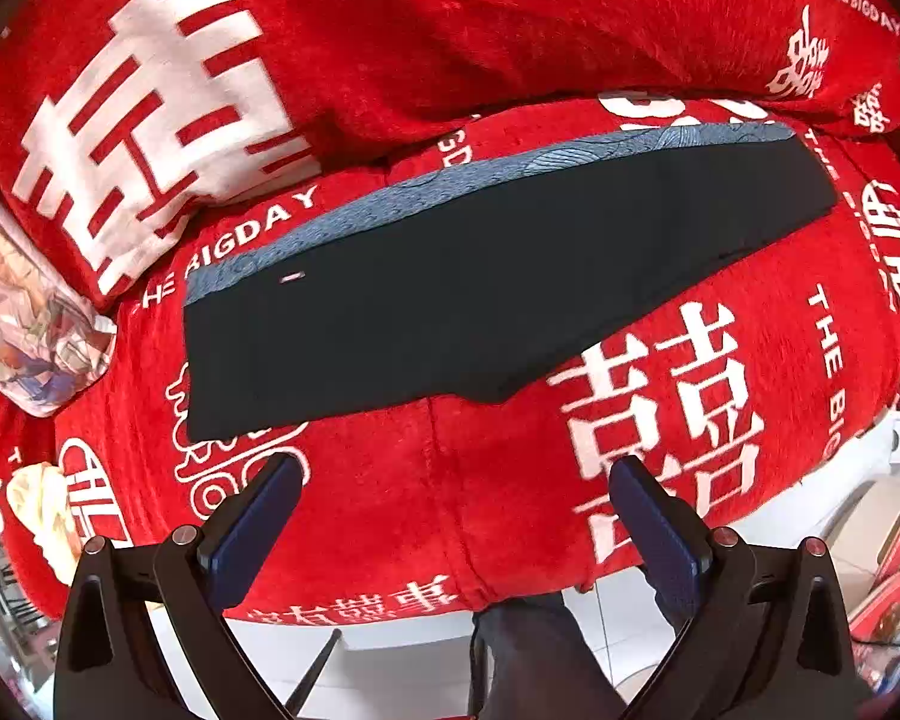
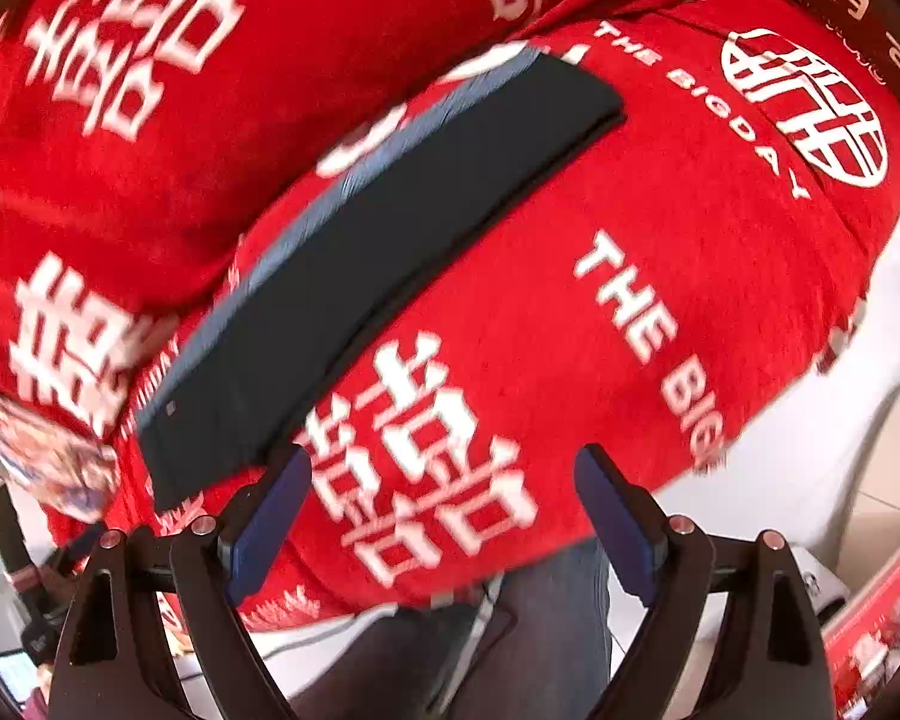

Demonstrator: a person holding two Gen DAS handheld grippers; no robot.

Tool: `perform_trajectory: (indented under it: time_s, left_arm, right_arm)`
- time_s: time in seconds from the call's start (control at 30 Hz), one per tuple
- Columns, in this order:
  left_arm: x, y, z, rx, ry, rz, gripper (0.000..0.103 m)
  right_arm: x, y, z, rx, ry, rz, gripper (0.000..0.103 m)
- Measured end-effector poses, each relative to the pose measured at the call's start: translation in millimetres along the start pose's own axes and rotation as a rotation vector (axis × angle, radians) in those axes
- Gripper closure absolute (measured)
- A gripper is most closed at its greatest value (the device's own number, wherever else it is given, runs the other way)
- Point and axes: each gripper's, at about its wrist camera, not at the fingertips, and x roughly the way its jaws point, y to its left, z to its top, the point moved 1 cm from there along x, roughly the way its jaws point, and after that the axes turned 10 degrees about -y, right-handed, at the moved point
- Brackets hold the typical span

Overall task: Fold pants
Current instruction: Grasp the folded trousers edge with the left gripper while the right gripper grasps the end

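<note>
Dark navy pants [image 1: 450, 288] lie flat on a red blanket, folded lengthwise into one long strip, with a blue-grey patterned band [image 1: 510, 171] along the far edge. They also show in the right wrist view [image 2: 354, 276], blurred. My left gripper [image 1: 456, 474] is open and empty, hovering above the blanket just short of the pants' near edge. My right gripper [image 2: 444, 465] is open and empty, above the blanket to the right of the pants' near end.
The red blanket [image 1: 690, 390] with white characters covers the bed. A red pillow [image 1: 150, 120] lies at the back left. A patterned cloth [image 1: 24, 324] sits at the left edge. The floor [image 1: 390, 648] and a person's leg [image 2: 540, 630] show below the bed's edge.
</note>
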Motion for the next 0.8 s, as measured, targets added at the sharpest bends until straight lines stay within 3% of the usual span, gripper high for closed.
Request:
perform_trajectory:
  time_s: [0.27,0.43,0.47,0.5,0.57,0.8]
  left_arm:
    - [42.0,-69.1,31.8,-0.025,0.082,0.058,0.000]
    - [65.3,-104.7,57.2,-0.080,0.064,0.063,0.000]
    - [74.0,-111.7,63.5,-0.087,0.058,0.060,0.000]
    - [85.1,-118.4,69.8,-0.088,0.051,0.064,0.000]
    - [107.8,-128.6,80.0,-0.082,0.053,0.085,0.000]
    - [162.1,-132.5,113.1,-0.204,-0.032,0.091,0.000]
  right_arm:
    - [56.4,-80.6,94.2,0.096,0.023,0.045,0.012]
    - [91.6,-117.9,141.3,0.175,0.040,0.134,0.013]
    - [98.9,-124.0,148.3,0.187,0.039,0.140,0.019]
    - [110.1,-132.6,157.0,0.204,0.030,0.148,0.036]
    - [131.6,-145.3,168.3,0.241,0.047,0.175,0.049]
    - [187.2,-174.5,196.6,0.343,0.020,0.242,0.049]
